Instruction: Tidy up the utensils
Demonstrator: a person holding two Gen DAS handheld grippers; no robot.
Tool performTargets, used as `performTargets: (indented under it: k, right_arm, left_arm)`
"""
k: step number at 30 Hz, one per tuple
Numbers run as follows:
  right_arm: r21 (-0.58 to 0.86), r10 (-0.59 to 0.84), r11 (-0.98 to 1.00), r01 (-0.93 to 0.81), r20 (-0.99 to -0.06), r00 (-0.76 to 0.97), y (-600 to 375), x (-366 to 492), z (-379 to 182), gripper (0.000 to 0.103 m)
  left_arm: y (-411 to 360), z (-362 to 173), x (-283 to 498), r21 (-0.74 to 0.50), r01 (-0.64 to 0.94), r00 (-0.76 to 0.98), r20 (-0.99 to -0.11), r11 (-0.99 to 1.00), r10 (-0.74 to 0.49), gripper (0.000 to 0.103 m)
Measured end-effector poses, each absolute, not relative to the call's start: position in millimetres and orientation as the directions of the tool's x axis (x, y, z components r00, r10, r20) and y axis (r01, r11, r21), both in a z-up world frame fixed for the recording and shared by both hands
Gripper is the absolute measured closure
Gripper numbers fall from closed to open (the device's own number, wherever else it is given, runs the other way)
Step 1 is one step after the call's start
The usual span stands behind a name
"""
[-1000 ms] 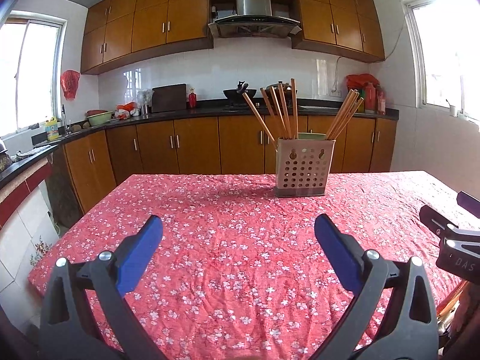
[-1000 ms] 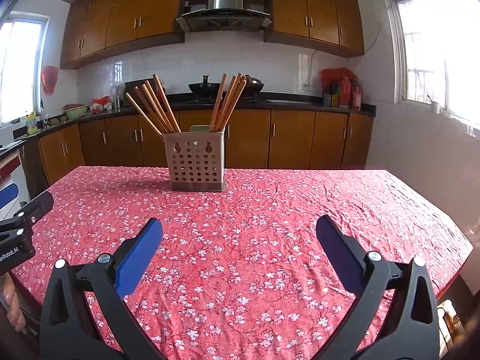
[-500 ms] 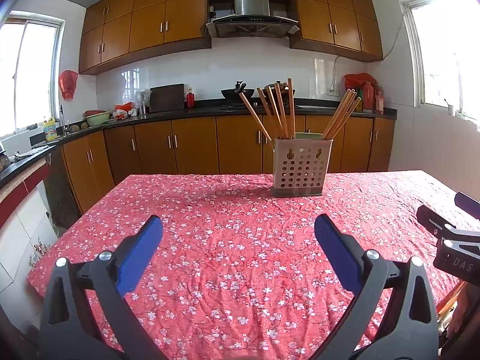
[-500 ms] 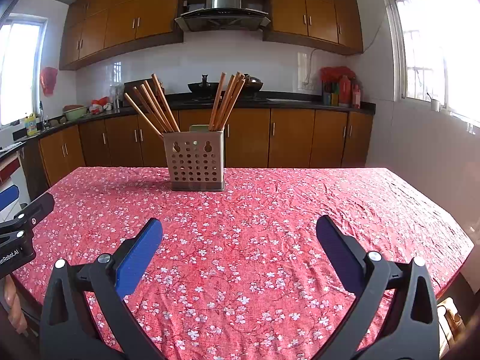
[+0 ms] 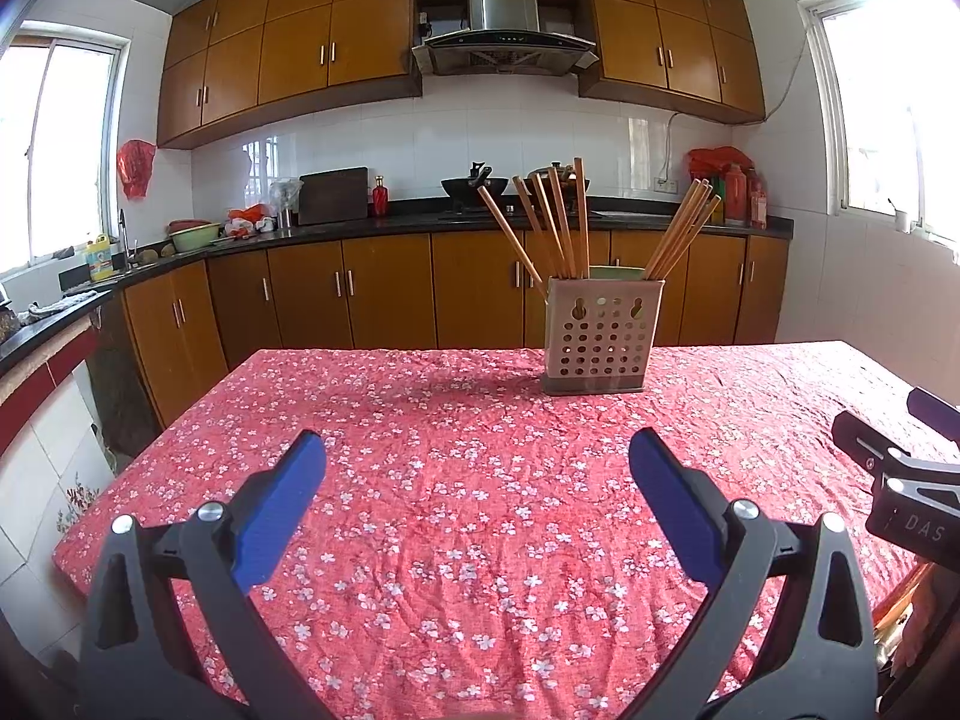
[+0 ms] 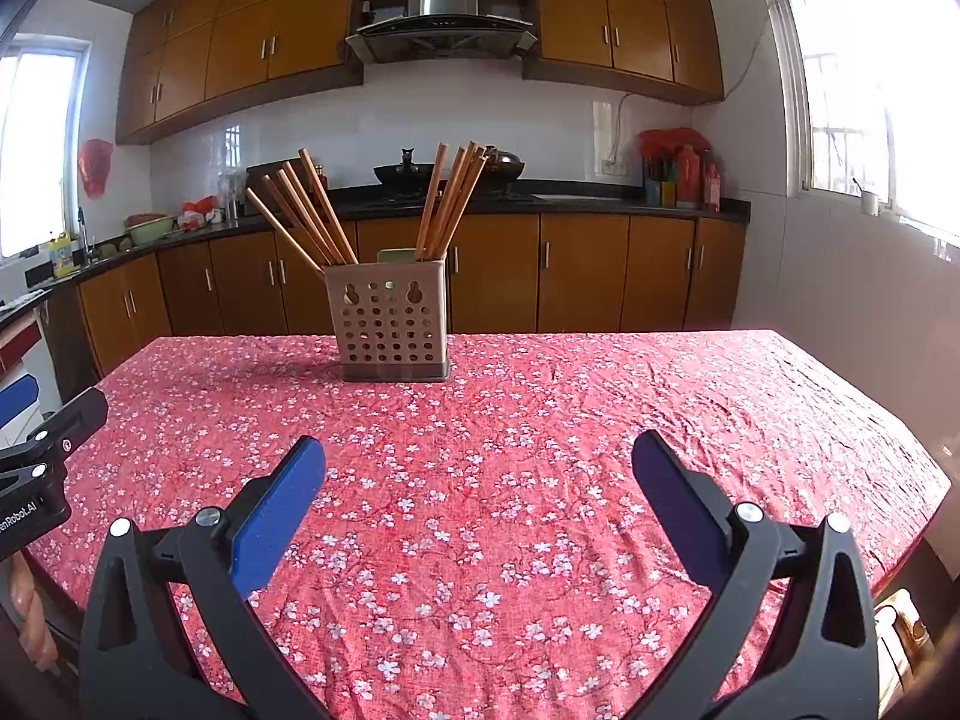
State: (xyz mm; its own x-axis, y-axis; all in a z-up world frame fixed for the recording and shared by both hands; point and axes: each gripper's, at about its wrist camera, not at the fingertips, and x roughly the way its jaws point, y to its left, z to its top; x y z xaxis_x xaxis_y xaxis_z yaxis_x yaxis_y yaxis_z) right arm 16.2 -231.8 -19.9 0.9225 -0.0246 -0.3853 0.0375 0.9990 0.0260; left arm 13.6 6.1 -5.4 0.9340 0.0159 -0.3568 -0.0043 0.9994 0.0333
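Observation:
A beige perforated utensil holder stands upright at the far side of the table; it also shows in the right wrist view. Several wooden chopsticks lean in two bunches inside it, also seen in the right wrist view. A green item shows just above its rim. My left gripper is open and empty, well short of the holder. My right gripper is open and empty too, also well short of it. Each gripper shows at the edge of the other's view.
The table carries a red floral cloth with its front edge near me and its right edge by a tiled wall. Wooden kitchen cabinets and a dark counter with a wok and bottles run behind the table.
Both views have shifted only slightly; the holder sits a little further left in the left wrist view. Both grippers stay open and empty.

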Motion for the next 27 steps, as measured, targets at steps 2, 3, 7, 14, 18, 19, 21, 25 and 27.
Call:
performTargets:
  k: [2,3,7,14,18,19,21,25,27]
  right_arm:
    - [0.028,-0.024,0.999,0.038,-0.386,0.922,-231.5,16.5,-19.7,0.002]
    - [0.029,-0.025,0.999,0.039,-0.386,0.922,-231.0,16.6,-19.9,0.002]
    - [0.028,-0.025,0.999,0.039,-0.386,0.922,-230.7,16.6,-19.8,0.002]
    - [0.029,-0.025,0.999,0.039,-0.385,0.922,-230.1,16.6,-19.6,0.002]
    - [0.029,-0.026,0.999,0.04,-0.386,0.922,-229.7,16.7,-19.7,0.002]
    - [0.029,-0.025,0.999,0.04,-0.386,0.922,-229.6,16.6,-19.6,0.002]
    - [0.029,-0.025,0.999,0.039,-0.386,0.922,-229.6,16.6,-19.6,0.002]
    - [0.029,-0.026,0.999,0.04,-0.386,0.922,-229.4,16.7,-19.7,0.002]
    - [0.029,-0.026,0.999,0.04,-0.386,0.922,-229.3,16.7,-19.7,0.002]
  left_arm:
    - [6.1,-5.2,13.6,0.032,-0.004,0.934,-0.357,0.999,0.015,0.004]
    - [6.0,-5.3,13.7,0.033,-0.004,0.934,-0.357,0.999,0.015,0.004]
    - [6.0,-5.1,13.7,0.03,-0.004,0.934,-0.357,1.0,0.014,0.004]
    - [6.3,-5.8,13.4,0.027,-0.004,0.934,-0.358,1.0,0.013,0.004]
    - [5.4,-5.9,13.5,0.027,-0.002,0.933,-0.36,1.0,0.012,0.004]
    - [5.4,-5.9,13.5,0.027,-0.001,0.933,-0.36,1.0,0.011,0.004]
    - [5.3,-5.8,13.5,0.027,-0.003,0.933,-0.359,1.0,0.012,0.004]
    - [4.6,-5.6,13.7,0.026,-0.003,0.933,-0.36,1.0,0.013,0.004]
    - [4.5,-5.6,13.7,0.027,-0.004,0.933,-0.361,1.0,0.014,0.004]
